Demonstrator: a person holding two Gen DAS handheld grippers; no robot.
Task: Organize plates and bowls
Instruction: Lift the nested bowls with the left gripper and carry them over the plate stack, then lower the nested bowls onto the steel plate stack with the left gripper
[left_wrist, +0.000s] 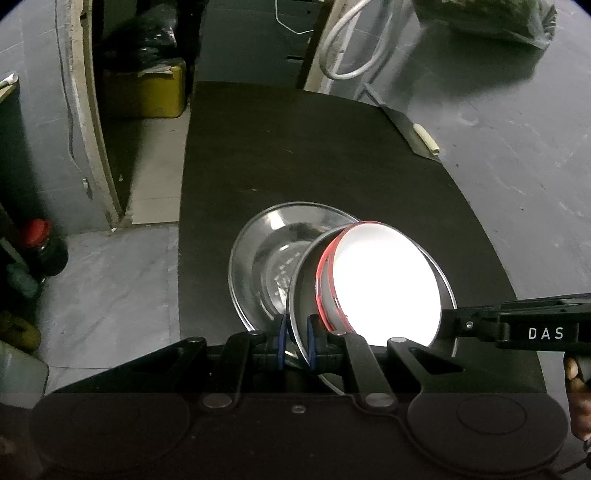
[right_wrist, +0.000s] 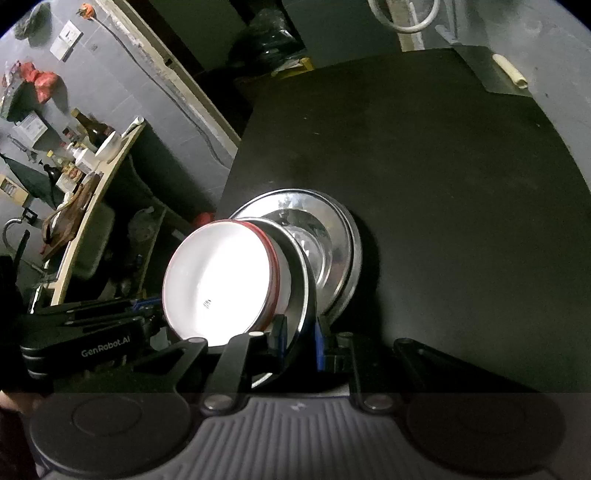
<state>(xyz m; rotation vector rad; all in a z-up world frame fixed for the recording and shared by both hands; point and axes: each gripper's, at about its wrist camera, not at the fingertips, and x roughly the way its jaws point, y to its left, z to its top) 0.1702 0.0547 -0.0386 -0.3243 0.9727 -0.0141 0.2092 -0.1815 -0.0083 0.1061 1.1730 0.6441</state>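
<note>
Both tools pinch the rim of the same steel plate, one on each side, and hold it above the black tabletop. In the left wrist view the left tool has its blue pads pressed together on the plate's near edge, the thin rim running between them. In the right wrist view the right tool clamps the opposite edge in the same way, its blue pads tight on the metal.

A white bowl with a red rim sits on the held plate, its inside glaring bright under the light. The plate and bowl appear tilted in both views.

Beneath and just behind them lies a larger steel dish on the tabletop, its shiny hollow showing past the edge of the held plate; whether the two touch I cannot tell.

The right tool's black body reaches in from the right edge of the left wrist view, with part of a hand gripping its handle
</note>
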